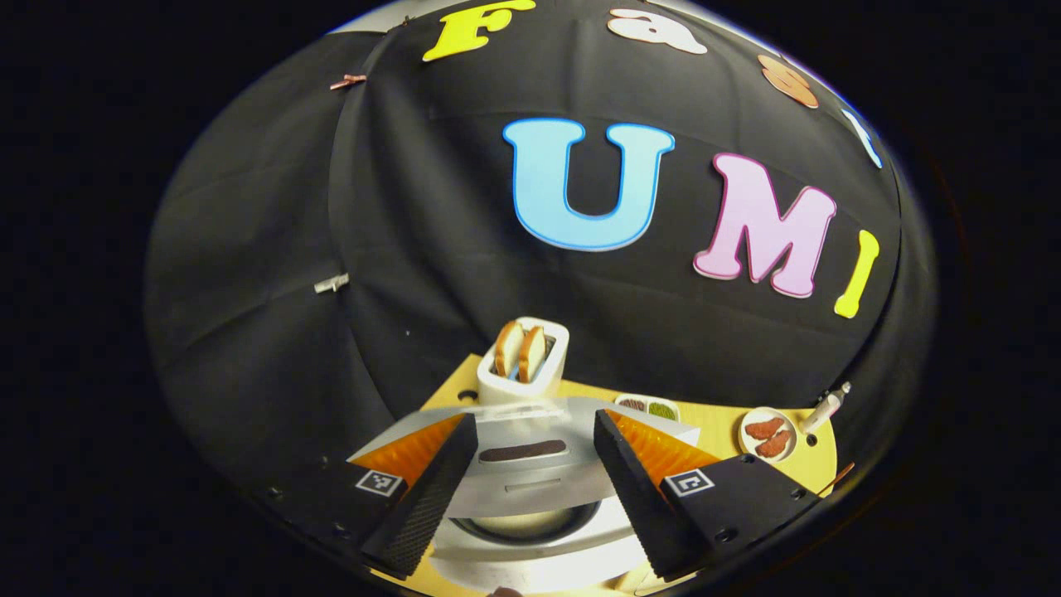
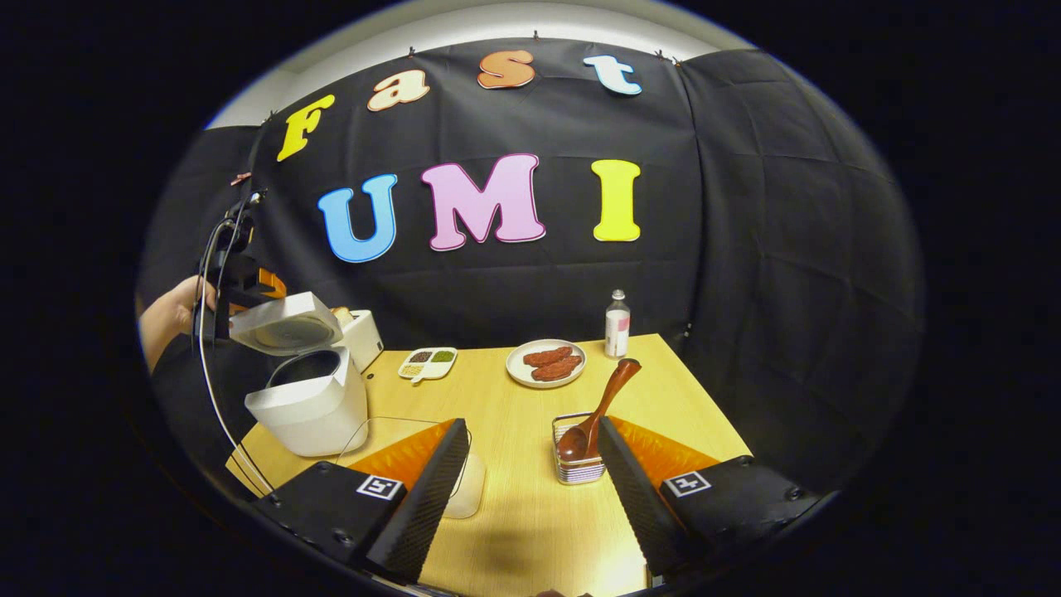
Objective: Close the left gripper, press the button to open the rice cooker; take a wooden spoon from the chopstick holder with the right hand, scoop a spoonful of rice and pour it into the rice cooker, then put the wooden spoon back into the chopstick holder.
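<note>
White rice cooker (image 2: 311, 406) at table's (image 2: 514, 514) left edge, round lid (image 2: 286, 326) raised; left gripper (image 1: 530, 489) above it, ribbed black jaws spread, holding nothing. Glossy brown wooden spoon (image 2: 598, 410) leaning in wire chopstick holder (image 2: 578, 464), just inside right gripper's (image 2: 530, 489) spread, empty jaws.

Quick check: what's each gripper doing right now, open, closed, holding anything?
Left gripper: open, holding nothing, above the rice cooker, whose lid is up.
Right gripper: open, holding nothing; the wooden spoon sits in the chopstick holder.
</note>
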{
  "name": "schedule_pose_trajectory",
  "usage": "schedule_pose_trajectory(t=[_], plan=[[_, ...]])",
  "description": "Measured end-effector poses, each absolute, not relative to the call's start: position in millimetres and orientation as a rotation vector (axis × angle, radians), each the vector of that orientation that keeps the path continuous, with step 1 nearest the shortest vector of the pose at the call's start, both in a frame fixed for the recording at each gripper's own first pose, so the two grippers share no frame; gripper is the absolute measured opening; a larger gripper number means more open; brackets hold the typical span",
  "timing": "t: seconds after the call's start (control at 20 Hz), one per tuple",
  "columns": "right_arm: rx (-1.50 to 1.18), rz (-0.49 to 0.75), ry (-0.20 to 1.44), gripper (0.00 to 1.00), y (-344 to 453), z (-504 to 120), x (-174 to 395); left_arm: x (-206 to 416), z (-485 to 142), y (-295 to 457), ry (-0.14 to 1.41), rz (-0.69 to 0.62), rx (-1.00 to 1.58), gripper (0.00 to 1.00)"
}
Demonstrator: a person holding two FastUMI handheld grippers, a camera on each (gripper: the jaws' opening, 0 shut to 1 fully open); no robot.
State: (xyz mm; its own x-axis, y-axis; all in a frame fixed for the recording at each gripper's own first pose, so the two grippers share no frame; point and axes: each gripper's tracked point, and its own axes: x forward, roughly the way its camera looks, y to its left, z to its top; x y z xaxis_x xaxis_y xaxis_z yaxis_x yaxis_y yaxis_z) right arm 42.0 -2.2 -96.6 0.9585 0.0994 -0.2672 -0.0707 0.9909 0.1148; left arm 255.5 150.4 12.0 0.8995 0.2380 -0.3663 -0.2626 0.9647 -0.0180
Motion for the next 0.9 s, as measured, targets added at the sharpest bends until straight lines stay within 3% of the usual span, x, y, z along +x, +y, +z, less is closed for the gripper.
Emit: schedule_pose_trajectory(t=[0.55, 0.9], plan=[[0.061, 0.132, 0.343, 0.98, 1.7, -119.9, 34.2, 222.7, -110.8, 132.2, 0.463, 0.301, -0.027, 0.99], [0.038, 0.161, 0.350, 0.98, 11.9, -124.0, 34.4, 223.2, -120.2, 132.9, 0.449, 0.291, 0.017, 1.00]])
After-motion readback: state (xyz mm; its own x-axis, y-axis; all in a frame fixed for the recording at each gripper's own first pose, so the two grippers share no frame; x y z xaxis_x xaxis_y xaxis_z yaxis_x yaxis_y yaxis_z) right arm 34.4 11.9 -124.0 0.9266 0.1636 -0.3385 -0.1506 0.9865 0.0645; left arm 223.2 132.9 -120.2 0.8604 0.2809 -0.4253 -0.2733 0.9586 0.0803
